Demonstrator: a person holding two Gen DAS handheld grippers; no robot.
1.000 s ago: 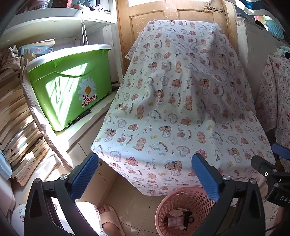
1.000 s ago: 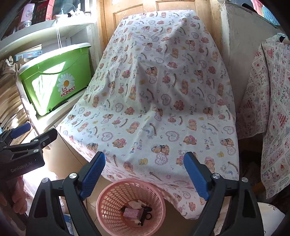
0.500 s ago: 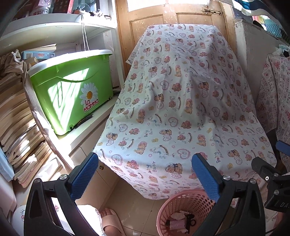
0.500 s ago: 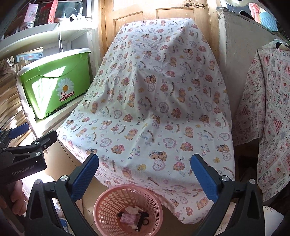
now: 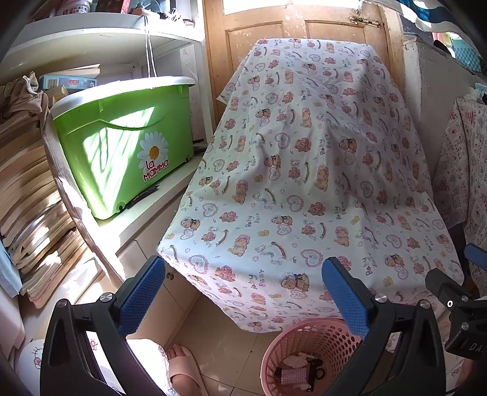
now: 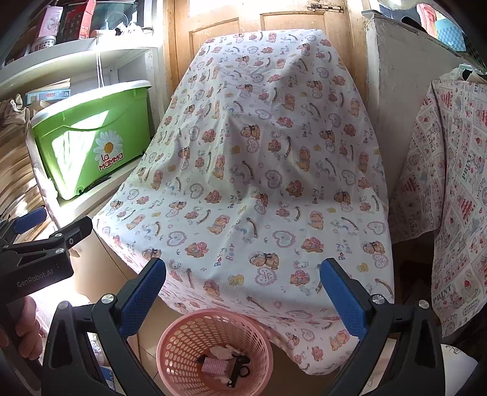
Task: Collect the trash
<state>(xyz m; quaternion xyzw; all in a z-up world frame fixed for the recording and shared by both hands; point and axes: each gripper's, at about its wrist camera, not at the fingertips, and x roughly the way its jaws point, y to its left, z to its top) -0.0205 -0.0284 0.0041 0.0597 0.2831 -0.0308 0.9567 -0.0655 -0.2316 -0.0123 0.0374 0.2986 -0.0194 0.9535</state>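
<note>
A pink perforated basket [image 6: 213, 316] stands on the tiled floor at the foot of a cloth-covered table. Inside lie a pink checked packet [image 6: 214, 365], a crumpled white scrap [image 6: 223, 350] and a small black item [image 6: 240, 365]. My right gripper [image 6: 242, 271] hangs above the basket, open wide, with nothing between its blue pads. My left gripper [image 5: 243, 274] is open and empty too, up and to the left of the basket [image 5: 304, 335]. Each gripper shows at the edge of the other's view: the left gripper [image 6: 45, 243] at the left, the right gripper [image 5: 456, 295] at the right.
A teddy-bear print cloth [image 5: 304, 182] drapes the table in front of a wooden door [image 5: 274, 27]. A green lidded bin [image 5: 127, 152] sits on a white shelf at the left, beside stacked books [image 5: 30, 198]. A slippered foot [image 5: 182, 365] is near the basket. Another patterned cloth [image 6: 450, 182] hangs at the right.
My right gripper's jaws have spread wider. The basket sits a little lower in both views. The left gripper's jaws are as they were.
</note>
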